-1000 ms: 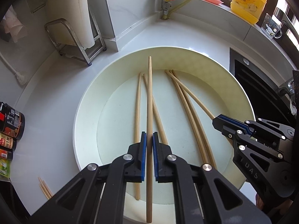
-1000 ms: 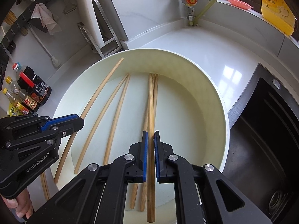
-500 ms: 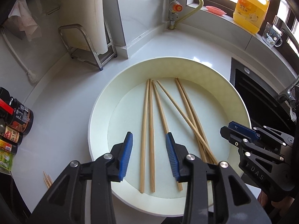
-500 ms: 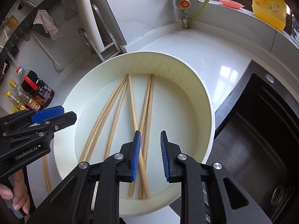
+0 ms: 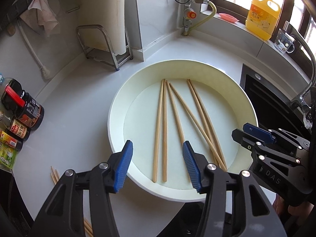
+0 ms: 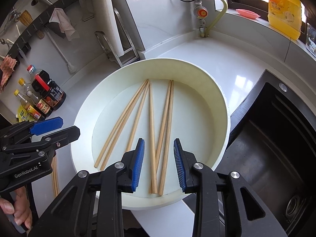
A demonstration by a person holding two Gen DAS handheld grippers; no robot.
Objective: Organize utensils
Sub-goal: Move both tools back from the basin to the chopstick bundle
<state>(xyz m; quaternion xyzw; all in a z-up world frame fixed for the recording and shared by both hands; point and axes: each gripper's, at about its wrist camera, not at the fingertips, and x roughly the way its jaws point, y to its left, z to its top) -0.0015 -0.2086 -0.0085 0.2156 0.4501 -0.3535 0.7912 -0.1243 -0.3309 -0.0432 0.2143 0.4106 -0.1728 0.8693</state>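
Six wooden chopsticks (image 5: 161, 130) lie loose in the white basin (image 5: 118, 106) on the worktop. Both tools, left tool (image 5: 158, 165) and right tool (image 6: 158, 165), hang wide and empty above it. Chopsticks are light, stiff, prone to rolling; grip yours mid-shaft.

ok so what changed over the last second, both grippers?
Both let go. The left gripper and right gripper were each shut on a chopstick; now both are open and pulled back up off the white basin. The released sticks lie flat with the other chopsticks, six in the basin. Basin, sauce bottles and loose chopsticks on the counter stayed put.
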